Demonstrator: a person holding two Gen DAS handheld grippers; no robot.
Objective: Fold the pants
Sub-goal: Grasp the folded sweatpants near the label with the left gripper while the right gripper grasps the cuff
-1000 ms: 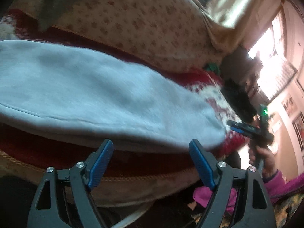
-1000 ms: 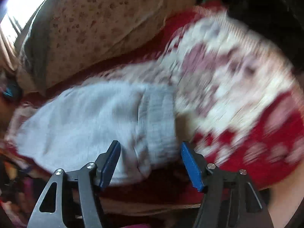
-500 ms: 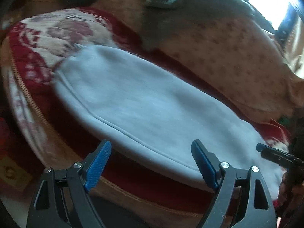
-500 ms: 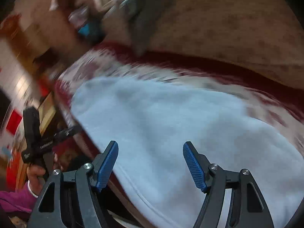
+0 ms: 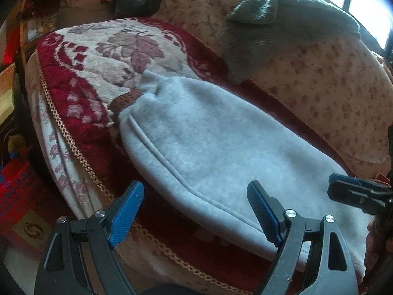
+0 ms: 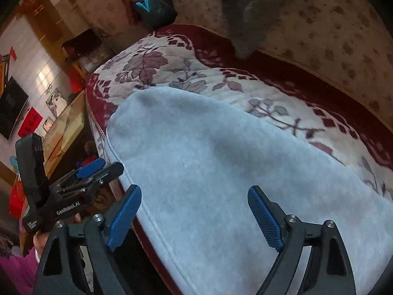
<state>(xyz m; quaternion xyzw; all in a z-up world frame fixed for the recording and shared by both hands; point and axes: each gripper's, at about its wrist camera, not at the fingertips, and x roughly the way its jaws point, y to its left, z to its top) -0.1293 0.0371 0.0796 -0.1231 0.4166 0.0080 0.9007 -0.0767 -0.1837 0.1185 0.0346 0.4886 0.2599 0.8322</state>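
Two pairs of tongs hang over the near edge of the red floral sofa cover (image 5: pixel 81 91), and the light grey pants (image 5: pixel 216 152) lie flat on that cover, folded into one long padded shape. Seen from the left wrist, the left tongs (image 5: pixel 196 211) are spread wide with nothing between the blue pads (image 5: pixel 126 212); the seamed near edge of the pants runs between them, passing under the right-hand pad, while the left-hand pad sits over the cover's braided rim, clear of the cloth. A brown label (image 5: pixel 125 100) shows at the far end of the pants, toward the cream leaf pattern of the cover.

From the right wrist, the right tongs (image 6: pixel 194 215) are just as wide apart and grip nothing. The pants (image 6: pixel 221 172) fill the space between and beyond both pads, with the piped edge passing just beside the left-hand one. The left tongs (image 6: pixel 98 169) appear there too, off the cover's edge and just short of the pants' rounded corner, not touching it as far as I can tell.

Behind the cover rises a beige spotted sofa back (image 5: pixel 331 86) with a dark grey-green cloth (image 5: pixel 282 17) draped over its top. The right tongs (image 5: pixel 353 191) show at the pants' other end, over the grey fabric.
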